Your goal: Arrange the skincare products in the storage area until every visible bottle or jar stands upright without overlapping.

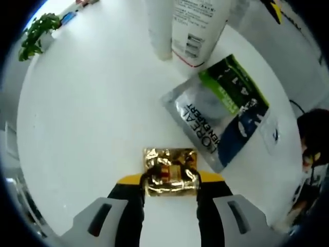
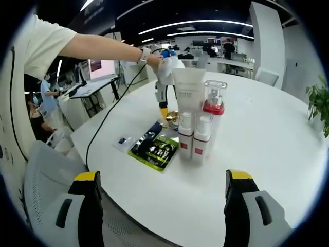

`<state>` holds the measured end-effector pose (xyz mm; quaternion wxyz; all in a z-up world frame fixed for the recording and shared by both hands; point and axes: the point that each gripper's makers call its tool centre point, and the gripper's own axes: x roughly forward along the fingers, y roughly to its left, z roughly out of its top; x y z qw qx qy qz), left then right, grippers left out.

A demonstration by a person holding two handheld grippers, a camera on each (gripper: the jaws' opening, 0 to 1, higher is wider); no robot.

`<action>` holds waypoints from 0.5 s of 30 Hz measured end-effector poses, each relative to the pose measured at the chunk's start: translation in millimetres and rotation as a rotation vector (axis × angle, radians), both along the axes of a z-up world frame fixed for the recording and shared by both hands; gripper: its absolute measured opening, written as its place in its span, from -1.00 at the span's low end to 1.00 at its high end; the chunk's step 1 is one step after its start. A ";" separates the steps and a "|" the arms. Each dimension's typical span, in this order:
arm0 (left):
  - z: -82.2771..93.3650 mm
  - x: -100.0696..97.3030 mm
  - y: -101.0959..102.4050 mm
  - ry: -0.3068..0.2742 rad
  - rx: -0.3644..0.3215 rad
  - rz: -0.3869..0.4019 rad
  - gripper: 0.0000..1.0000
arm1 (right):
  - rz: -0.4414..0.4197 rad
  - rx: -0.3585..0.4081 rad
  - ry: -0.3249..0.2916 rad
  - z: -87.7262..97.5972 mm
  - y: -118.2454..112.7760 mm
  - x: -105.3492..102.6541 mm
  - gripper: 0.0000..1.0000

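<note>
Gold foil packet sits low in the centre of the left gripper view, pinched from both sides by the left gripper, whose two dark jaws press against its crinkled edges on the white table. Just right of it and above, a silver, green and dark-blue sachet lies flat and tilted, its near corner just beside the packet. At the top centre of that view the bases of a white tube and a slimmer white bottle rise out of frame. In the right gripper view the right gripper has its jaws spread wide apart at the bottom corners, with nothing between them. In the middle of that view stands a cluster of upright skincare products: a tall white tube, a clear pump bottle with a red collar, and two small white bottles with red bands in front, close together. The sachet lies flat just left of them. Behind, a person's arm reaches from the upper left, holding the left gripper down at the table. A green plant shows at the right edge.
</note>
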<state>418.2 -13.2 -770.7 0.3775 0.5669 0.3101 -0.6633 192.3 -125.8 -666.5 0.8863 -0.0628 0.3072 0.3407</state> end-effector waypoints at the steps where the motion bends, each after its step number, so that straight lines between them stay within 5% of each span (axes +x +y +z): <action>1: 0.4 -0.7 0.3 0.000 0.001 0.004 -0.23 | -0.001 0.000 0.000 0.1 0.1 -0.1 0.99; 15: 5.2 2.1 32.5 -0.033 0.046 0.126 -0.23 | 0.013 0.002 -0.021 4.9 2.8 2.0 0.99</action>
